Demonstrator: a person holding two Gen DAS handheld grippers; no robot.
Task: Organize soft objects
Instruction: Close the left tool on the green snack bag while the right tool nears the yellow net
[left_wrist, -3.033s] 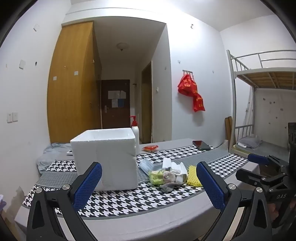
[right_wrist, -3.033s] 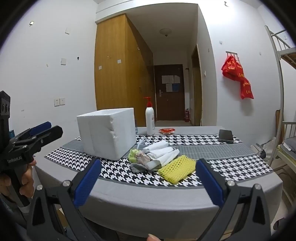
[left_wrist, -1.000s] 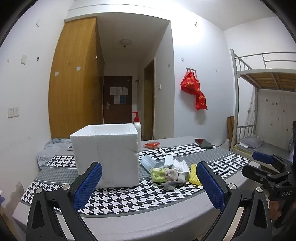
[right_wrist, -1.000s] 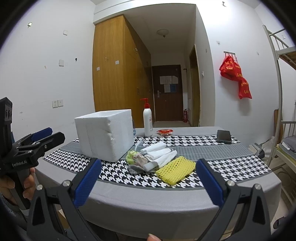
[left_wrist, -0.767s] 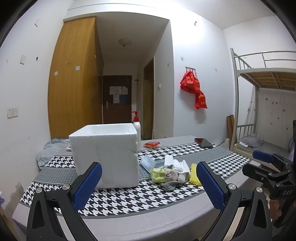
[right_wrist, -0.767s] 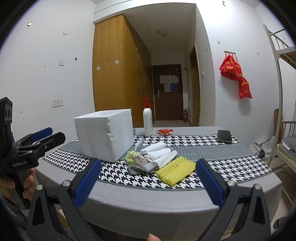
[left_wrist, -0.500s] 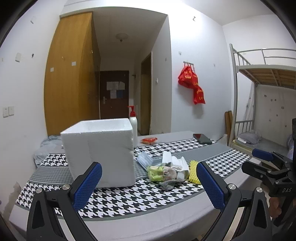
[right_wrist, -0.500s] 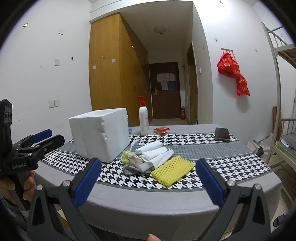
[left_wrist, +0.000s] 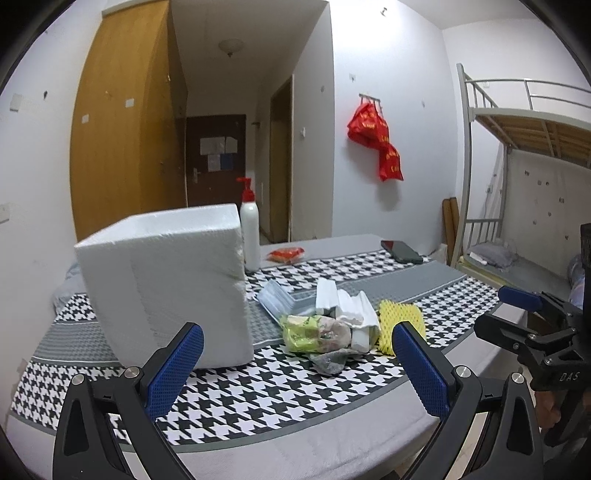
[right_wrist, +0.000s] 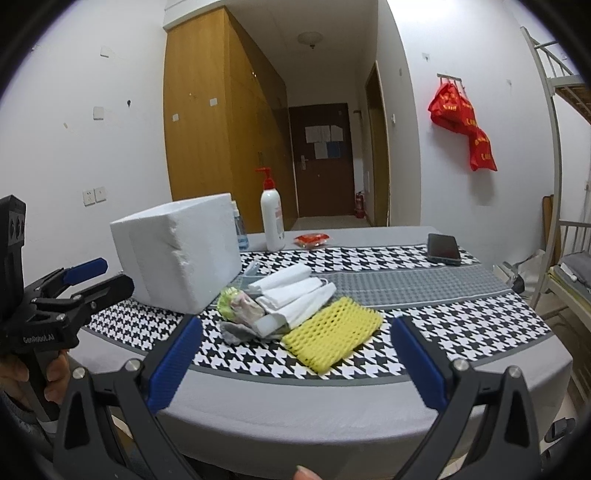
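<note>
A dormitory-style bedroom. A grey metal bunk bed with a slatted wooden base (left_wrist: 524, 122) stands at 3 o'clock, a tall wooden wardrobe (right_wrist: 207, 122) lines the wall at 10 o'clock, and a short hallway at 12 o'clock ends in a dark brown door with paper notices (right_wrist: 321, 155). Red cloth bags (right_wrist: 461, 122) hang from a wall hook.

pump bottle (right_wrist: 272, 218), phone (right_wrist: 443, 248), red bags (right_wrist: 466, 122)

foam box (left_wrist: 166, 288): white
desk cloth (right_wrist: 461, 317): black-and-white houndstooth, grey band
foam net (right_wrist: 332, 334): yellow
pump bottle (right_wrist: 272, 221): white, red-topped
</note>
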